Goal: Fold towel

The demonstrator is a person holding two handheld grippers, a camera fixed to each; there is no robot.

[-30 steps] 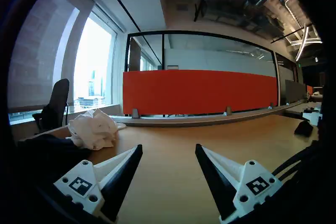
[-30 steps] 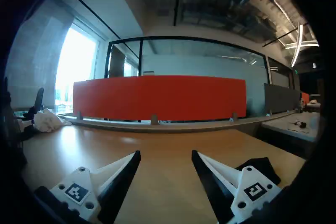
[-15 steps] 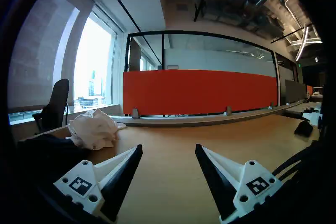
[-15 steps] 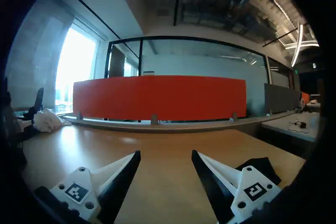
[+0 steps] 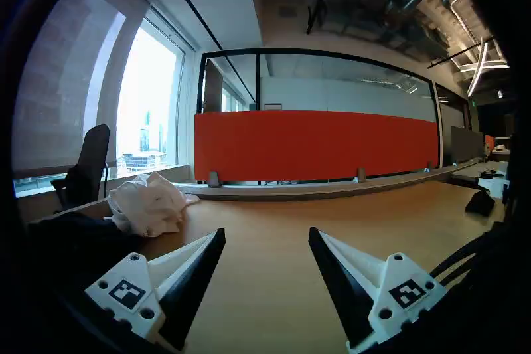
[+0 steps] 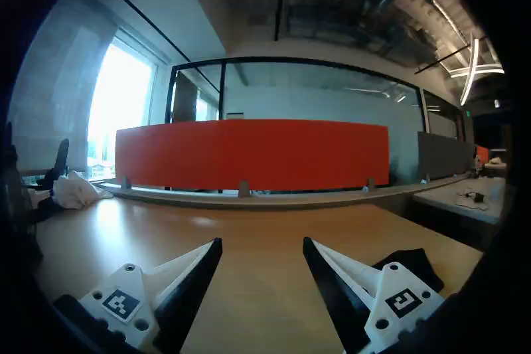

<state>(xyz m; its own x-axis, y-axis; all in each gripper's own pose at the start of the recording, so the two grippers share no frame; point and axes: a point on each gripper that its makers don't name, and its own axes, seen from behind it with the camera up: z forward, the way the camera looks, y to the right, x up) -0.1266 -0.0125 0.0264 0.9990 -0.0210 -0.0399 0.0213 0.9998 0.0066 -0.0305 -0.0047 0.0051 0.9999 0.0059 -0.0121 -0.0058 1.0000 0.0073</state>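
White towel [image 5: 147,204] sits crumpled on wooden desk [image 5: 372,211]; left hand-held gripper [image 5: 266,230] and right hand-held gripper [image 6: 262,240] gape empty.

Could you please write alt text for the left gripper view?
A crumpled white cloth towel lies at the left on a light wooden desk, ahead of the left gripper, jaws open and empty; an orange-red divider panel stands behind.

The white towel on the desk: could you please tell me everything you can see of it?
The towel is white, soft-looking cloth, crumpled into a loose, creased heap, not yet folded. It lies on the wooden desk, left of the open left gripper and apart from it, beside a dark object. Nothing grips it.
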